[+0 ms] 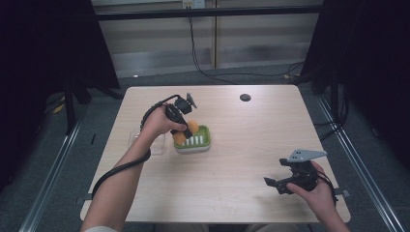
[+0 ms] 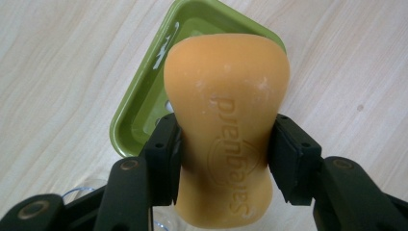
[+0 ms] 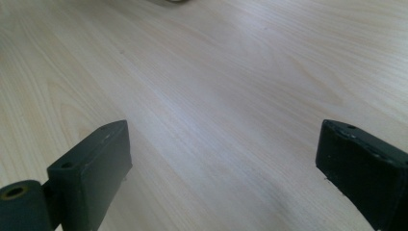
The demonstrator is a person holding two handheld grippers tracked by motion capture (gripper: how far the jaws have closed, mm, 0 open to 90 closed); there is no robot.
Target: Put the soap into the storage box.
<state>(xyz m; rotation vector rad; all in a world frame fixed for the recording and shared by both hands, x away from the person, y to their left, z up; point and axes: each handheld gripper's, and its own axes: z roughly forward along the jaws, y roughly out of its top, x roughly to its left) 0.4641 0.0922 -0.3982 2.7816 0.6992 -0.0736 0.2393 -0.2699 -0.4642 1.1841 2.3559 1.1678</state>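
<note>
My left gripper is clamped on the orange soap bar, holding it just above the green soap dish near the table's middle, left of centre. My right gripper rests near the front right corner, its 2 jaws wide apart.

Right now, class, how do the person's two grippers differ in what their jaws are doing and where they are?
The left gripper is clamped on an orange soap bar, while the right gripper holds nothing, its jaws wide apart. The left gripper is raised over the green soap dish; the right gripper sits low over the bare wooden table, near its front right corner. Both have black jaws and are hand-held.
</note>
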